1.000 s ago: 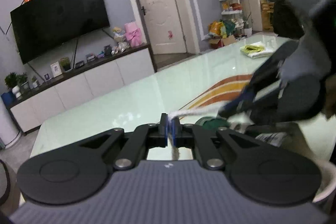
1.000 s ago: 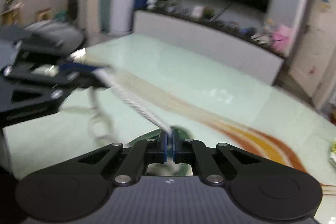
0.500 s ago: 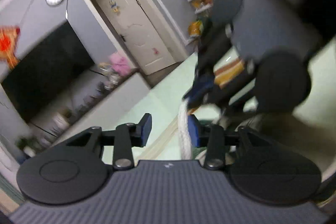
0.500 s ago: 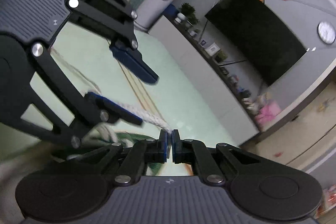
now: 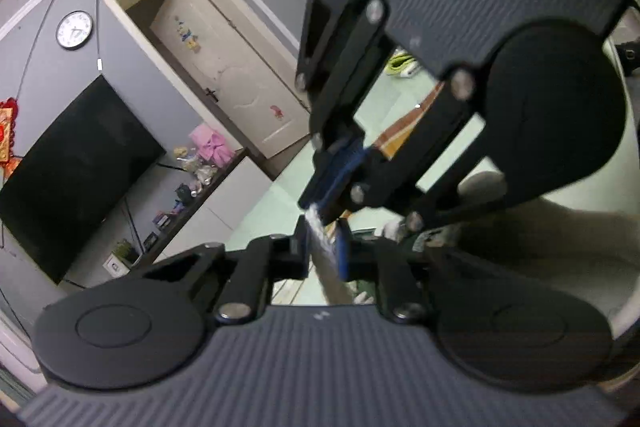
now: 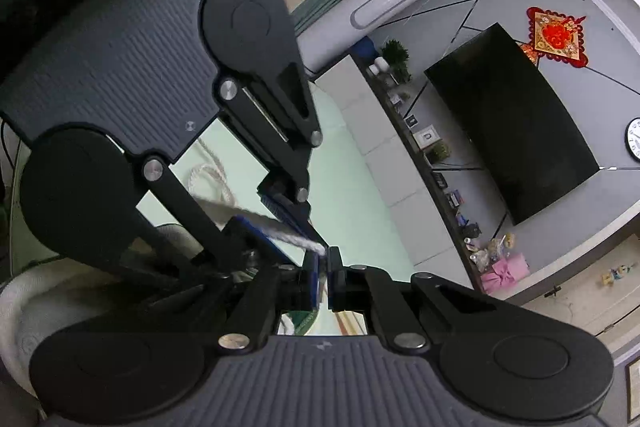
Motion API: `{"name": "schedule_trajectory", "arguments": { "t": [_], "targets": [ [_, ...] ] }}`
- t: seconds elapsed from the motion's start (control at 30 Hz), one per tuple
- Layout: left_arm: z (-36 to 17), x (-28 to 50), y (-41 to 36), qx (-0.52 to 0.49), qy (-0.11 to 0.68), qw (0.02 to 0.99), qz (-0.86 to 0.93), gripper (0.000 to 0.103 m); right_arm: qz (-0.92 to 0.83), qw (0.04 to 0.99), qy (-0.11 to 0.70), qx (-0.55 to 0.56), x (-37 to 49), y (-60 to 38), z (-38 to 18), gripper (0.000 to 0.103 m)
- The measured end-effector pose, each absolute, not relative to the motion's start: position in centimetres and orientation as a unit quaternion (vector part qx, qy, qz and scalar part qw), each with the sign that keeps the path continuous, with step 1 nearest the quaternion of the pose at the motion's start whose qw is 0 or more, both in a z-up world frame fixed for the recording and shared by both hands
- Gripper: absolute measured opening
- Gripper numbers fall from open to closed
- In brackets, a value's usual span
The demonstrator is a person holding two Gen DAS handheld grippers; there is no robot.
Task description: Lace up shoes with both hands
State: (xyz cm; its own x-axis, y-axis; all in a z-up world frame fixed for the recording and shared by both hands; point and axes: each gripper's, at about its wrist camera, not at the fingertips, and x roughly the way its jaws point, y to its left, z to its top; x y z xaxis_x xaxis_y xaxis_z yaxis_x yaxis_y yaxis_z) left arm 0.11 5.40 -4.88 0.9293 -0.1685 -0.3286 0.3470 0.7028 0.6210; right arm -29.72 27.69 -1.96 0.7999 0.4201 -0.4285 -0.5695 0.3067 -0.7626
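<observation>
A white braided lace runs up between my left gripper's blue pads, which are closed down to its thickness. My right gripper comes in from above and pinches the lace's tip. In the right wrist view my right gripper is shut on that lace tip, and my left gripper grips the same strand just behind it. A slack loop of lace lies on the table. The shoe's white rim shows at lower left; most of the shoe is hidden.
The pale green glass table carries an orange stripe pattern. A yellow-green cloth lies at its far end. Beyond it stand a low white cabinet, a wall TV and a closed door.
My left gripper let go of the lace, opened wide, moved up the strand close to the right gripper and closed on it again. The right gripper kept its hold on the tip.
</observation>
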Motion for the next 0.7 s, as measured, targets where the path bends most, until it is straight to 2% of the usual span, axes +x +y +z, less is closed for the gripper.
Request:
{"name": "schedule_trajectory", "arguments": {
  "t": [0.03,0.13,0.23,0.27,0.37,0.5,0.57,0.63,0.7],
  "targets": [
    [-4.6,0.4,5.7,0.343,0.13,0.921,-0.13,0.004,0.305,0.812,0.085,-0.49,-29.3,27.4,-1.7,0.015],
    [-3.1,1.2,7.9,0.251,0.147,0.95,-0.113,0.004,0.291,0.882,0.163,-0.333,-27.0,24.8,0.6,0.031],
    [-2.2,1.6,9.6,0.177,0.156,0.966,-0.109,0.004,0.313,0.911,0.267,0.006,-23.4,19.6,2.0,0.035],
    [-2.1,1.7,9.8,0.167,0.157,0.967,-0.11,0.004,0.321,0.89,0.298,0.129,-22.2,17.8,1.7,0.036],
    [-2.2,1.6,9.7,0.17,0.159,0.966,-0.111,0.004,0.343,0.789,0.358,0.363,-20.1,15.4,-1.3,0.035],
    [-2.3,1.1,9.6,0.174,0.161,0.964,-0.12,0.004,0.34,0.743,0.387,0.427,-19.6,15.6,-3.2,0.034],
    [-2.4,0.5,9.6,0.175,0.159,0.964,-0.124,0.004,0.34,0.731,0.393,0.443,-19.9,16.0,-4.0,0.023],
    [-2.5,0.3,9.5,0.178,0.162,0.962,-0.129,0.005,0.337,0.735,0.381,0.448,-19.7,16.3,-4.1,0.004],
    [-2.8,0.1,9.4,0.185,0.166,0.96,-0.13,0.005,0.331,0.745,0.373,0.443,-18.4,16.1,-3.3,0.003]
  ]
}}
